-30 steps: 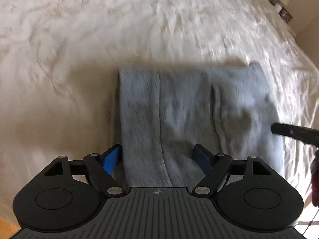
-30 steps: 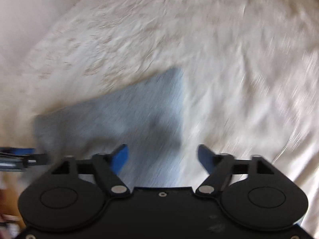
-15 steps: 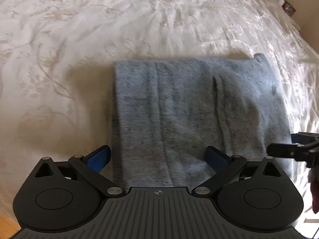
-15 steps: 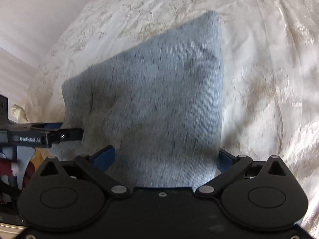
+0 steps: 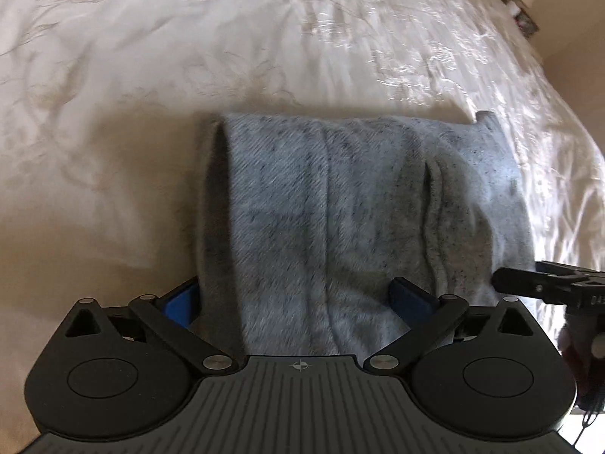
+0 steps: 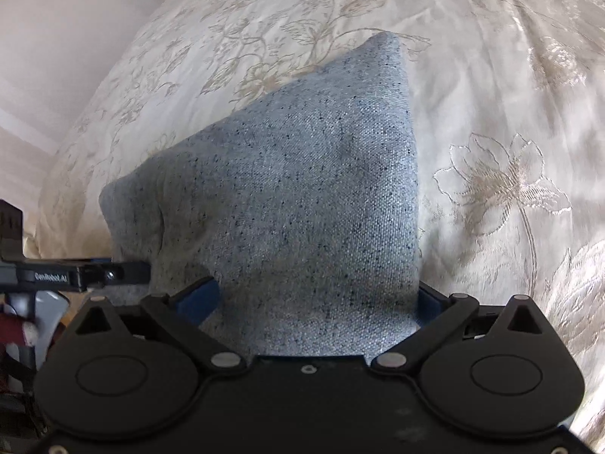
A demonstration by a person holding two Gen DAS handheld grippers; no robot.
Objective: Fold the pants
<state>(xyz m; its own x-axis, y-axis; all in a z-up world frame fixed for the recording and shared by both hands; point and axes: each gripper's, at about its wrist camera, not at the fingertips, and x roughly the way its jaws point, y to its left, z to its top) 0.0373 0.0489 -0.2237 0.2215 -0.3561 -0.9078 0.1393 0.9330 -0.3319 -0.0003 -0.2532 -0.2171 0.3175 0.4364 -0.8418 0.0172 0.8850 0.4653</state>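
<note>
The grey-blue pants (image 5: 340,208) lie folded into a rectangle on the cream bedspread; they also fill the middle of the right wrist view (image 6: 302,196). My left gripper (image 5: 297,299) is open, its blue pads astride the near left part of the bundle's near edge. My right gripper (image 6: 315,299) is open, its pads astride the near right end of the bundle. The right gripper's finger (image 5: 529,283) shows at the right edge of the left wrist view. The left gripper's finger (image 6: 83,274) shows at the left of the right wrist view.
The cream floral bedspread (image 6: 510,151) surrounds the pants on all sides. A bedside table with a lamp (image 5: 523,3) stands at the far right corner. A wall (image 6: 56,38) runs along the bed's left side in the right wrist view.
Both grippers have opened wider and moved in low over the near edge of the folded pants. The right gripper closed in the most; the pants now fill its view.
</note>
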